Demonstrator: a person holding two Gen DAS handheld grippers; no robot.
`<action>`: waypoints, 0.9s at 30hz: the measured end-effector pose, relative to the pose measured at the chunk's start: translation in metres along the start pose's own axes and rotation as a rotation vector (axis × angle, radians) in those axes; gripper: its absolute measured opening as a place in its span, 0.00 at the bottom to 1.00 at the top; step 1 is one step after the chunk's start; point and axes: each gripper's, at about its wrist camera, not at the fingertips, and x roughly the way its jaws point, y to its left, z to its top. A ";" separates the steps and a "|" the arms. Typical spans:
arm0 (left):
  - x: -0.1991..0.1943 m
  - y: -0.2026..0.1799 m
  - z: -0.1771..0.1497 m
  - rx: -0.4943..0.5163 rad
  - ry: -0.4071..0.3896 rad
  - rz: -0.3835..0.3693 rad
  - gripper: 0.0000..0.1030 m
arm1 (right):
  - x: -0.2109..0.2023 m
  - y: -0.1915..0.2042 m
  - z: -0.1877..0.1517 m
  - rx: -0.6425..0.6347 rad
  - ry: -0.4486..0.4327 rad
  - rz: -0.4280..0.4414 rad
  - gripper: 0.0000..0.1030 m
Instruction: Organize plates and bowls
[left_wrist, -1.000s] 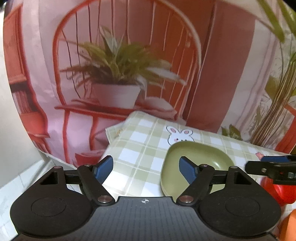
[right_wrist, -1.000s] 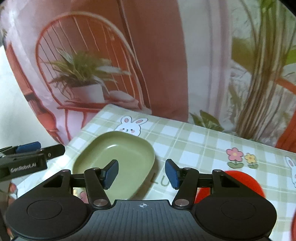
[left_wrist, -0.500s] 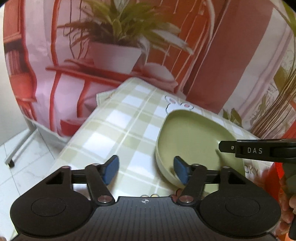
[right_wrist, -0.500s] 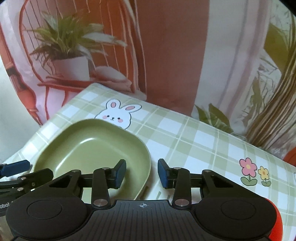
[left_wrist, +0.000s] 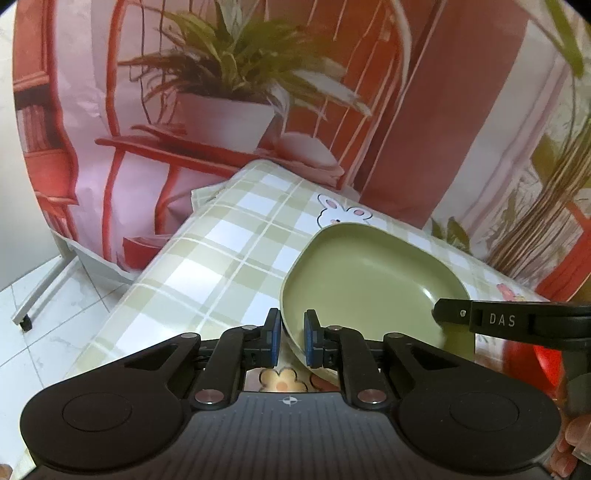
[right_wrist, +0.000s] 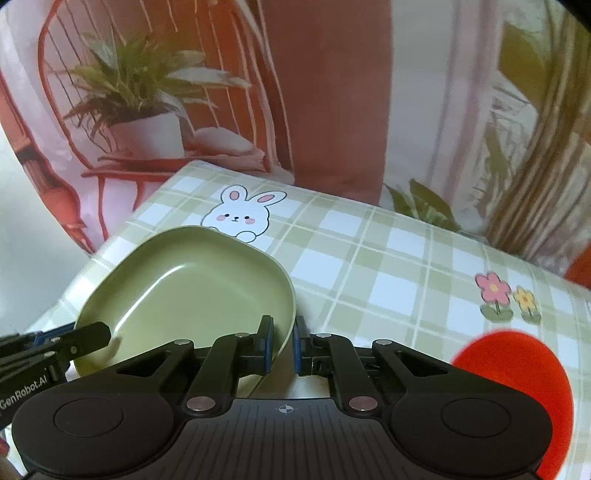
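A green rounded plate (left_wrist: 369, 284) (right_wrist: 184, 291) lies on the check tablecloth near the table's left end. My left gripper (left_wrist: 291, 334) is shut on the plate's near left rim, one blue pad inside and one outside. On the opposite side, my right gripper (right_wrist: 283, 341) is shut on the plate's right rim in the same way. Each gripper's black fingers also show at the edge of the other's view. A red dish (right_wrist: 517, 387) sits on the cloth to the right of the plate, partly hidden by the right gripper's body.
The table (left_wrist: 207, 258) ends just left of the plate, with tiled floor (left_wrist: 55, 314) and a wheeled metal leg below. A printed backdrop (right_wrist: 332, 92) of a chair and potted plant hangs right behind the table. A person's fingers (left_wrist: 569, 443) show at lower right.
Both grippers came down and forward onto the green plate, and their jaws went from wide apart to shut on its opposite rims.
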 end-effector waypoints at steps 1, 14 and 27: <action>-0.007 -0.001 -0.001 0.004 -0.007 0.002 0.14 | -0.007 -0.001 -0.002 0.016 -0.005 0.008 0.09; -0.101 -0.047 -0.018 0.079 -0.063 0.014 0.14 | -0.114 -0.030 -0.035 0.136 -0.095 0.073 0.09; -0.156 -0.111 -0.044 0.108 -0.088 -0.083 0.14 | -0.204 -0.095 -0.081 0.197 -0.182 0.069 0.09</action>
